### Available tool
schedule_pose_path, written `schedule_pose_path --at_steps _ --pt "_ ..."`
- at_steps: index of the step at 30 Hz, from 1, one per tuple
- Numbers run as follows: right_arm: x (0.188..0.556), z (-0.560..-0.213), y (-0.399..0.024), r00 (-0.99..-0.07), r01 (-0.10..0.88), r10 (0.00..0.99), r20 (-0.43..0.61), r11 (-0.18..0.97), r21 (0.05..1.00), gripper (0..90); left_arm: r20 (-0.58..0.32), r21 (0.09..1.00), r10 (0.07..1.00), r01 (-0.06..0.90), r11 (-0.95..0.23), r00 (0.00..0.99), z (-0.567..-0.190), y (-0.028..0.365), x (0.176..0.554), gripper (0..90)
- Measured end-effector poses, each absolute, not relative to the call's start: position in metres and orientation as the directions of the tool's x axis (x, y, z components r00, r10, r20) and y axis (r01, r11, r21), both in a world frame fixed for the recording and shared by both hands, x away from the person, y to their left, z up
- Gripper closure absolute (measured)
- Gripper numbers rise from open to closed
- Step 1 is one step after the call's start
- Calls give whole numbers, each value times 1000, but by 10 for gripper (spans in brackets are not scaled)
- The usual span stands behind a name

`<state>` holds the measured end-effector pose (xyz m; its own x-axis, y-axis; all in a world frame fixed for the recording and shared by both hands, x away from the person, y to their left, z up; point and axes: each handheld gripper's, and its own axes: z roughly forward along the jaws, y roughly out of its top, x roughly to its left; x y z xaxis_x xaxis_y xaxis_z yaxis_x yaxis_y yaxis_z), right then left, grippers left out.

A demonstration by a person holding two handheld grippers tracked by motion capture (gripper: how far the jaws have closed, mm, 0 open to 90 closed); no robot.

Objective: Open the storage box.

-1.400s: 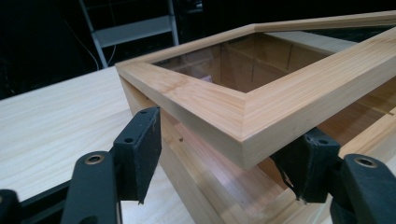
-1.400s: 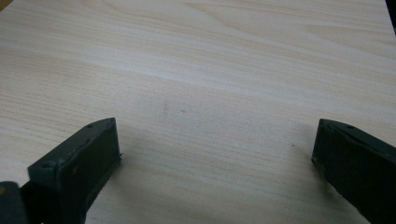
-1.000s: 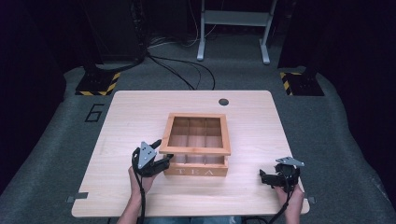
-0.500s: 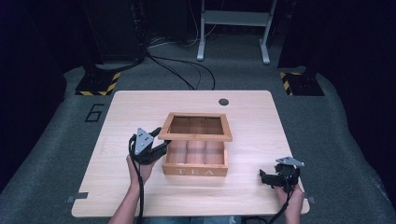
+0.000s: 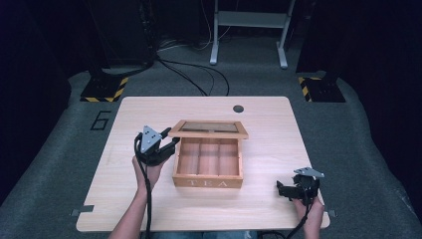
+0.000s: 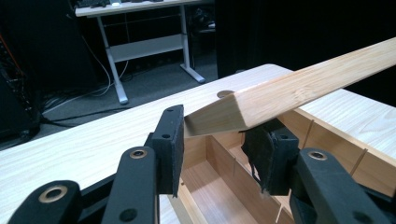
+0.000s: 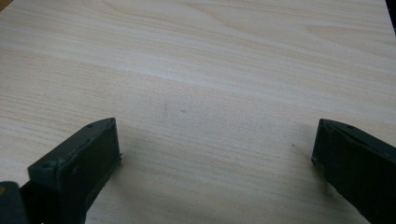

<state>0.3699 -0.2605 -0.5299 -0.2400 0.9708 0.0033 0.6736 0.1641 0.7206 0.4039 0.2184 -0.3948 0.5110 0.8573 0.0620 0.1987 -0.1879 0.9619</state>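
A wooden tea box (image 5: 208, 182) with "TEA" on its front stands mid-table, its compartments showing. Its framed lid (image 5: 208, 128) is tilted up, hinged at the back. My left gripper (image 5: 171, 144) sits at the box's left side, shut on the lid's front left corner. In the left gripper view the lid (image 6: 299, 88) juts between the two pads above the box (image 6: 205, 182); the jaws have just been closing on it. My right gripper (image 5: 281, 189) rests near the table's front right, open over bare wood, as the right gripper view (image 7: 215, 154) shows.
The light wooden table (image 5: 149, 109) has a small dark round hole (image 5: 238, 108) near its far edge. Beyond it on the grey floor lie black cables (image 5: 194, 74), a white stand (image 5: 249, 20) and two yellow-black striped bases (image 5: 104, 89).
The lid has swung up from lying on the box to a raised tilt. My left hand rose with it. The right hand has not moved.
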Motion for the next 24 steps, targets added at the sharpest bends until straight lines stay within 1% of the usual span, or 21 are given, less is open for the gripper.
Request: schedule_pose_path --at_steps 3,11,17,24 --pt "370 -530 -261 -240 674 971 3 164 721 4 67 959 859 205 -196 508 -391 218 406 583" --pt "370 -530 -260 -238 673 971 5 161 721 4 32 948 848 252 -193 530 -373 221 420 586" --pt "370 -530 -260 -236 676 972 5 161 719 4 31 942 841 267 -206 540 -365 222 428 591" --pt "370 -530 -260 -235 674 972 7 158 722 4 0 936 832 292 -195 555 -354 225 442 596"
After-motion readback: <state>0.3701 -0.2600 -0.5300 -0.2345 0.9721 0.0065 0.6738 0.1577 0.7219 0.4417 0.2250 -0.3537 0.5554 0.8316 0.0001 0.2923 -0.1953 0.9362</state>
